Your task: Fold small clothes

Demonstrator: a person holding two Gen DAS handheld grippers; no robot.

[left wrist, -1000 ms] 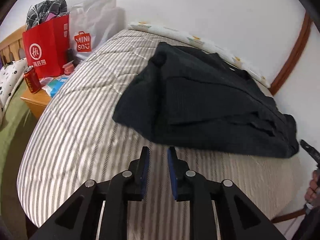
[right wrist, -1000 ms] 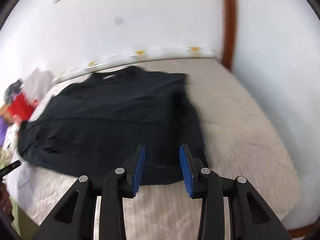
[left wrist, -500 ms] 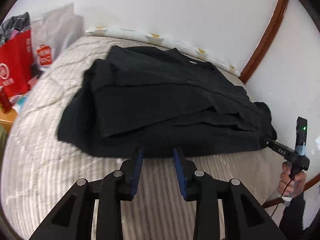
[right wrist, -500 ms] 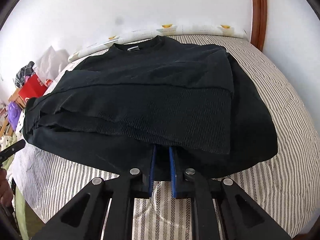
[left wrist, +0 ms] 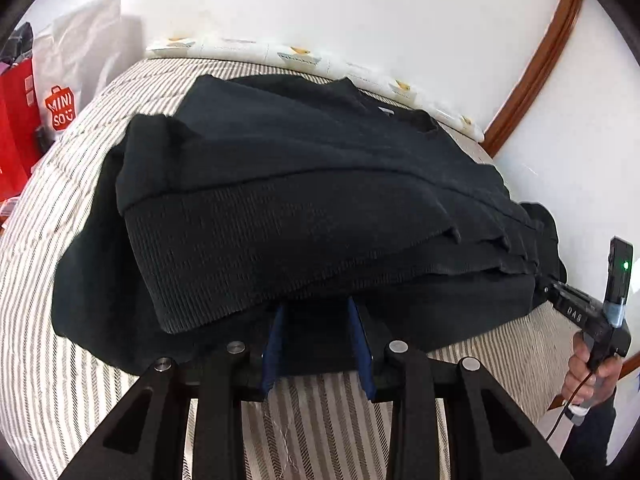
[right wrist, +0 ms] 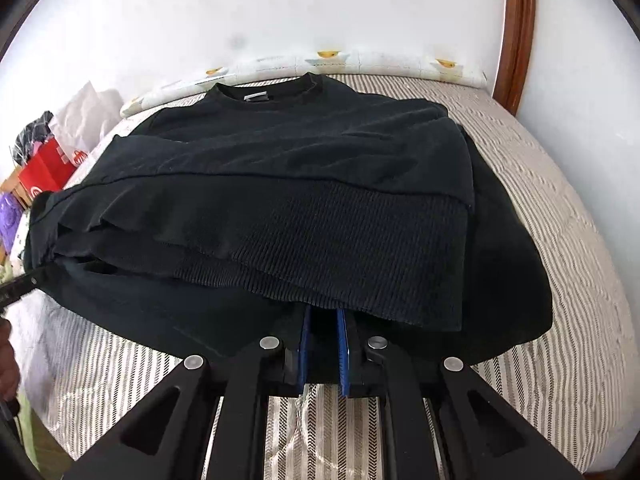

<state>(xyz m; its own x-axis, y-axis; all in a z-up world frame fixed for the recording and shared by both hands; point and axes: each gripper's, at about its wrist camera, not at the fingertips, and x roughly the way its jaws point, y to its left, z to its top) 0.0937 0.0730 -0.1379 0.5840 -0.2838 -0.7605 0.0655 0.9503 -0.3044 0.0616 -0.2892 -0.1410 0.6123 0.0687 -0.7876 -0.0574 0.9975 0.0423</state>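
The black sweater (right wrist: 304,184) lies on the striped bed (right wrist: 560,208), sleeves already folded in — the bottom-up fold remains. The right claw (right wrist: 323,344) pinches the near hem; the left claw (left wrist: 318,336) is spread around it, not yet pinching.

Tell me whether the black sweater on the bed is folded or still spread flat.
Partly folded. The black sweater has its sides turned in over the body, a ribbed hem lying across the top, and stacked layered edges at one side, on the striped bed.
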